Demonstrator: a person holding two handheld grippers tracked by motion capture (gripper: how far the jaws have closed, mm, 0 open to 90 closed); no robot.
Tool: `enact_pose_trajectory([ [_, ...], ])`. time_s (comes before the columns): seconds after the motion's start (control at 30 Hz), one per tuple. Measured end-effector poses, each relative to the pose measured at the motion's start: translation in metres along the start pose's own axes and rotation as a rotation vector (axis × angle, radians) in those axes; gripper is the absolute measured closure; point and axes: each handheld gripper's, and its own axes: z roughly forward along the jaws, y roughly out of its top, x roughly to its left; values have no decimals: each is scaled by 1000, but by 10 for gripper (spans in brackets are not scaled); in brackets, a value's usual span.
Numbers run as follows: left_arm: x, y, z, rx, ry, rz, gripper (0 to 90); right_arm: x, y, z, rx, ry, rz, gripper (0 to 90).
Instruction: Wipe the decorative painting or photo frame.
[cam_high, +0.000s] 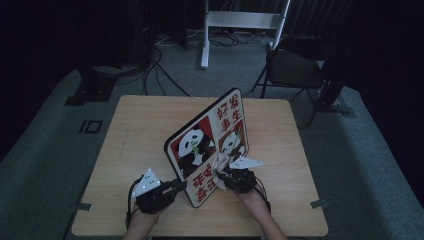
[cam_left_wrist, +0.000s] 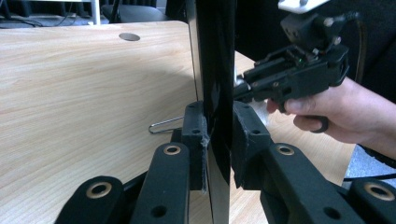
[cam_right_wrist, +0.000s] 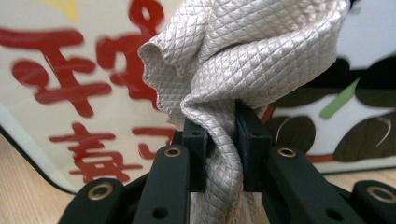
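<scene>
- The panda board (cam_high: 207, 145) is a flat panel with rounded corners and a dark rim; its face is split into panels, with black-and-white pandas on red and red characters on white.
- It stands on its near edge, tilted, around the middle of the wooden surface (cam_high: 135, 130), with its printed face turned to the near right.
- In the left gripper view the board (cam_left_wrist: 215, 70) is seen edge-on as a thin, dark, glossy slab rising straight up.
- In the right gripper view the board (cam_right_wrist: 70, 93) fills the background, with red characters on the left and dark green leaves on the right.
- The cloth (cam_right_wrist: 243, 56) is pale grey-white with a fine diamond-quilted texture, bunched and twisted into folds.
- In the high view the cloth (cam_high: 220, 161) lies against the lower part of the board's face.
- The left gripper (cam_high: 176, 187) sits at the near left; its fingers (cam_left_wrist: 194, 126) are clenched on the near edge of the board, one pad on each side.
- The right gripper (cam_high: 223, 175) is at the near right, just in front of the board's face; its fingers (cam_right_wrist: 252, 135) are nearly together, pinching a twisted stem of the cloth.
- The cloth billows out above the fingers, towards the board.
- A bent wire clip (cam_left_wrist: 164, 125) lies on the surface just to the left of the left gripper's fingers.
</scene>
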Motion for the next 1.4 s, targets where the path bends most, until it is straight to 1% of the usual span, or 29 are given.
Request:
enact_pose_trajectory([
  [0.23,0,0,0,1,-1,1,780,-3,-12,5,25,3,29,766],
  [0.53,0,0,0,0,0,0,780,-6,-23,10,61,-11,34,767],
  [0.6,0,0,0,0,1,0,780,-7,-27,13,87,-33,26,767],
  [0.63,0,0,0,0,1,0,780,-7,-27,13,87,-33,26,767],
  [0.67,0,0,0,-1,1,1,780,-8,-29,15,99,-35,38,767],
  [0.7,0,0,0,0,0,1,780,-8,-31,16,108,-37,38,767],
  [0.77,0,0,0,0,0,1,780,-9,-32,16,112,-38,42,767],
  [0.8,0,0,0,-1,-3,0,780,-10,-32,15,109,-27,53,769],
  [0.83,0,0,1,-1,-2,0,780,-9,-31,14,109,-22,51,770],
  [0.9,0,0,1,0,-4,-2,780,-8,-27,9,87,-16,48,770],
  [1.0,1,0,1,1,-4,-1,780,-6,-13,-1,38,-12,37,769],
  [1.1,1,0,1,0,-4,-2,780,-3,6,-13,-23,-6,23,770],
  [1.3,1,0,1,0,-4,-2,780,9,48,-38,-144,8,-27,769],
  [1.33,1,0,1,-1,-4,-3,780,9,48,-38,-144,8,-27,769],
  [1.37,1,0,1,0,-4,0,780,12,61,-45,-177,13,-39,770],
  [1.4,1,0,1,0,-3,-1,780,14,67,-47,-191,14,-46,770],
])
